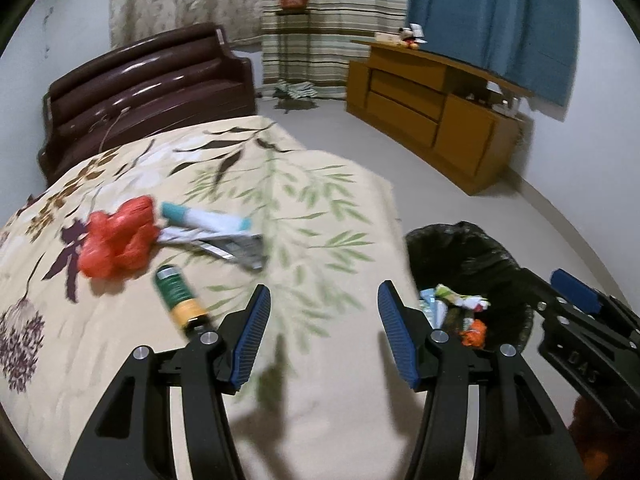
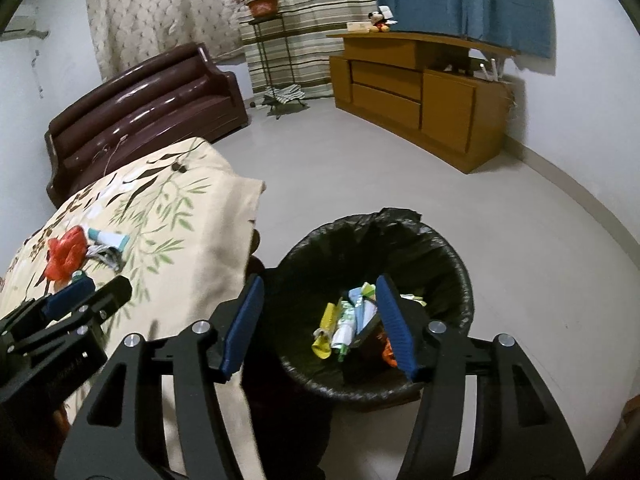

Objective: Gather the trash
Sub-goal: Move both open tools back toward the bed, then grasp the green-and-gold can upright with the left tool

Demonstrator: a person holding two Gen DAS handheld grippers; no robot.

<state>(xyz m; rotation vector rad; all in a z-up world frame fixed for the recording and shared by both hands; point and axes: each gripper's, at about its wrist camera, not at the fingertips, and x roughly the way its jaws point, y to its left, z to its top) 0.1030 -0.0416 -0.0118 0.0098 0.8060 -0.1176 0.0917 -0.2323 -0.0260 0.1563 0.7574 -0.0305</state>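
Left wrist view: bed [image 1: 328, 208] under a cream floral bedspread fills the foreground, brown sofa [image 1: 148, 84] behind it, wooden cabinet [image 1: 432, 108] across the floor. Trash bin [image 2: 460, 280] with a black liner stands on the floor just beside the bed's edge; wrappers [image 2: 348, 320] lie inside.

Trash on the bedspread, grouped left of centre:
- red plastic bag [image 1: 116, 236], crumpled
- white-and-teal tube [image 1: 208, 216], touching the bag's right side
- flattened packet [image 1: 236, 246], just below the tube
- green-and-yellow bottle [image 1: 178, 298], lying on its side, near the bag

Left gripper [image 1: 322, 328]: jaws apart, nothing between, over bare bedspread.
Right gripper [image 2: 320, 322]: jaws apart, empty, above the bin's left rim.
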